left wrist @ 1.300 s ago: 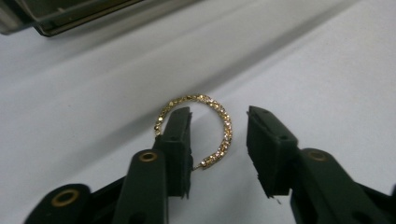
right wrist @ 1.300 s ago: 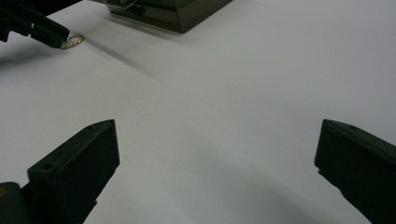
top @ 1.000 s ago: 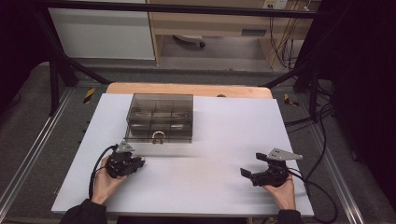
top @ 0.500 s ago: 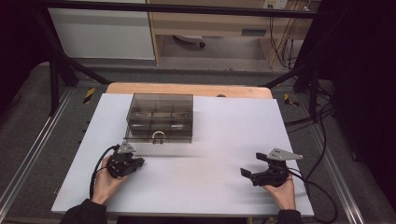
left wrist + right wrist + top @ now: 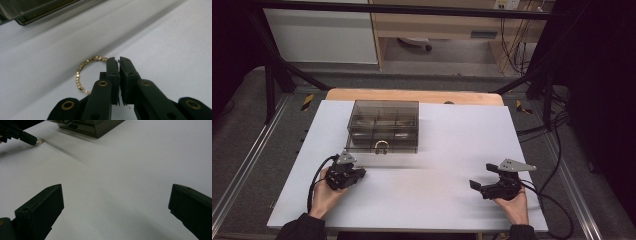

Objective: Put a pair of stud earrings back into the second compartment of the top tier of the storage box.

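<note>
Gold beads form the thin ring (image 5: 85, 72) pinched at its top edge between the fingers (image 5: 112, 72) of your left gripper (image 5: 118, 60); those fingers have just been closing and now sit clamped on the band, nearly flush together. The ring rests against the white tabletop (image 5: 447, 150), in front of the smoky clear compartment box (image 5: 384, 125) and apart from it. Your right gripper (image 5: 484, 176) lies well apart on the tabletop's other side, its fingers (image 5: 42, 205) spread wide, gripping nothing.

Dim surroundings, bright tabletop, soft shadows, slight blur.
</note>
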The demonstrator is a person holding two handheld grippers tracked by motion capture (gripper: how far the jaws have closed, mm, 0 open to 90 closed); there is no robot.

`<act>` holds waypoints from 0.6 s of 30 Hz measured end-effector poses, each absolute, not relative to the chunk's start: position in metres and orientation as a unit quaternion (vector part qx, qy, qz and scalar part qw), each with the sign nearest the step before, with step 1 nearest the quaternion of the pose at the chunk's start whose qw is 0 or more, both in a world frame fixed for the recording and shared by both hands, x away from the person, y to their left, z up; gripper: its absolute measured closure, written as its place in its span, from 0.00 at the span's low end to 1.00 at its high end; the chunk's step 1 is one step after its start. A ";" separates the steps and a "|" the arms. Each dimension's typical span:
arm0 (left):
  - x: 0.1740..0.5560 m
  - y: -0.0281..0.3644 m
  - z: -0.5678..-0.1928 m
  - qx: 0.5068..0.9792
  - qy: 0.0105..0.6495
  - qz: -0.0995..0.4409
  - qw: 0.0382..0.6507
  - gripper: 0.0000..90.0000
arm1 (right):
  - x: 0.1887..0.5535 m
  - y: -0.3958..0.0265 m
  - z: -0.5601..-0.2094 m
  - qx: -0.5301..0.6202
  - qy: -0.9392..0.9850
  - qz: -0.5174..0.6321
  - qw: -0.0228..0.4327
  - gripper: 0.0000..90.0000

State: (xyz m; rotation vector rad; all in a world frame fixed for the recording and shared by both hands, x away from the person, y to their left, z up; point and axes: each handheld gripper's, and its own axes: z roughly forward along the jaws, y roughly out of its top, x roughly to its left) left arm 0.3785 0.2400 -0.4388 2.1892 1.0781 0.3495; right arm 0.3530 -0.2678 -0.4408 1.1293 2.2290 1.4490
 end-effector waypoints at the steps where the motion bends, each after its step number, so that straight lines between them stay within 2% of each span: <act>1: 0.378 0.241 -0.438 0.837 0.413 0.131 0.334 0.95 | 0.353 -0.268 -0.441 0.388 0.765 0.498 0.126 0.01; 18: 0.370 0.244 -0.422 0.828 0.416 0.128 0.353 0.95 | 0.353 -0.267 -0.441 0.389 0.767 0.495 0.124 0.01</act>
